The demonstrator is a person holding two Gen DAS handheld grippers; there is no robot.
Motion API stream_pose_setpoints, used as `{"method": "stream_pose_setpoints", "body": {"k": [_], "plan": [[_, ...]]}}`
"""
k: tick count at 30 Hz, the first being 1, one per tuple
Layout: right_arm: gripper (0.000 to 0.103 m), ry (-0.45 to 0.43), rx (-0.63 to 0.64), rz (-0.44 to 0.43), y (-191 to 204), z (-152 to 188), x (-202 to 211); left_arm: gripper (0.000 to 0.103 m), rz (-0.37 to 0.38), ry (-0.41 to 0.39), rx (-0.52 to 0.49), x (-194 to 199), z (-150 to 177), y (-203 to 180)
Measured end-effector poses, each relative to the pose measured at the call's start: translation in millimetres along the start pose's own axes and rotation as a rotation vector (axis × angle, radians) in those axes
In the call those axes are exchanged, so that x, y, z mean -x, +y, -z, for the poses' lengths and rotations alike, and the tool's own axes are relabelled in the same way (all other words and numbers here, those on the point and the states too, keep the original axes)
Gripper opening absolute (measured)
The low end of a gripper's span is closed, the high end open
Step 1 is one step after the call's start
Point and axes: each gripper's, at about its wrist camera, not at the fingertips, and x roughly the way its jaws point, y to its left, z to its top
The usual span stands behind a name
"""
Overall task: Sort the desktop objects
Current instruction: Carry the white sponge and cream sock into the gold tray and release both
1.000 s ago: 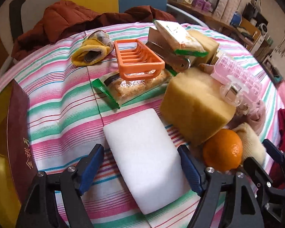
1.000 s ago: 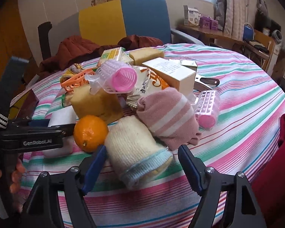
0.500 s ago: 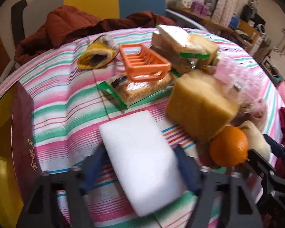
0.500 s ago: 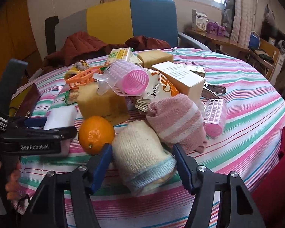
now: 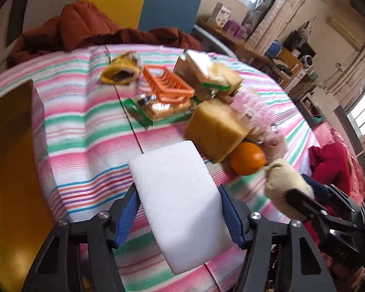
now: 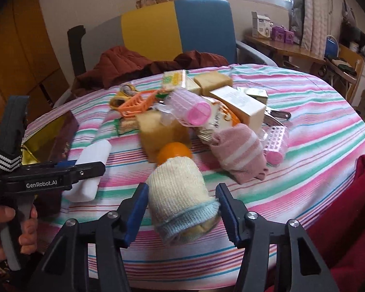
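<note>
We see a matt white foam block [image 5: 180, 209], a ribbed cream knit sock [image 6: 180, 197], a glossy orange plastic basket [image 5: 168, 85], and striped woven cloth over the tabletop [image 6: 304, 180].

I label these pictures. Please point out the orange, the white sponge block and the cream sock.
orange [image 5: 247, 158], left wrist view, its peel.
white sponge block [image 5: 180, 199], left wrist view, top face.
cream sock [image 6: 176, 189], right wrist view, ribbed middle.

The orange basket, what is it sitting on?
The orange basket rests on a green-edged snack packet lying on the striped tablecloth. The packet's middle is covered by the basket, so what is printed there cannot be seen.
</note>
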Motion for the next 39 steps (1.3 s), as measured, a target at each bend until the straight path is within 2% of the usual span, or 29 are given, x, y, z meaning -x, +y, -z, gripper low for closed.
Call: {"method": "stream_pose_setpoints", "body": {"k": [3, 7, 11, 14, 20, 25, 32, 35, 37, 39], "plan": [[0.057, -0.019, 0.031, -0.028, 21, -6, 7, 0.065, 0.04, -0.059, -0.02, 31, 0, 0], [0.057, -0.044, 0.052, -0.081, 51, -21, 13, 0.065, 0.047, -0.114, 0.026, 65, 5, 23], [0.057, -0.059, 0.069, -0.16, 89, -37, 11, 0.065, -0.012, -0.161, 0.084, 89, 10, 64], [0.057, -0.051, 0.097, -0.229, 126, -45, -1, 0.065, -0.053, -0.164, 0.154, 99, 17, 102], [0.057, 0.08, 0.114, -0.352, 203, -53, -47, 0.065, -0.176, -0.149, 0.25, 109, 33, 179], [0.057, 0.176, 0.131, -0.378, 259, -64, -95, 0.066, -0.274, -0.124, 0.3, 109, 27, 246], [0.058, 0.25, 0.114, -0.374, 318, -81, -160, 0.071, -0.368, -0.104, 0.375, 107, 18, 301], [0.064, 0.266, 0.04, -0.416, 328, -86, -179, 0.073, -0.327, -0.104, 0.472, 110, 19, 319], [0.085, 0.268, -0.002, -0.457, 330, -88, -185, 0.073, -0.297, -0.104, 0.521, 113, 18, 323], [0.086, 0.247, -0.033, -0.468, 329, -91, -180, 0.073, -0.28, -0.114, 0.538, 119, 19, 322]]}}
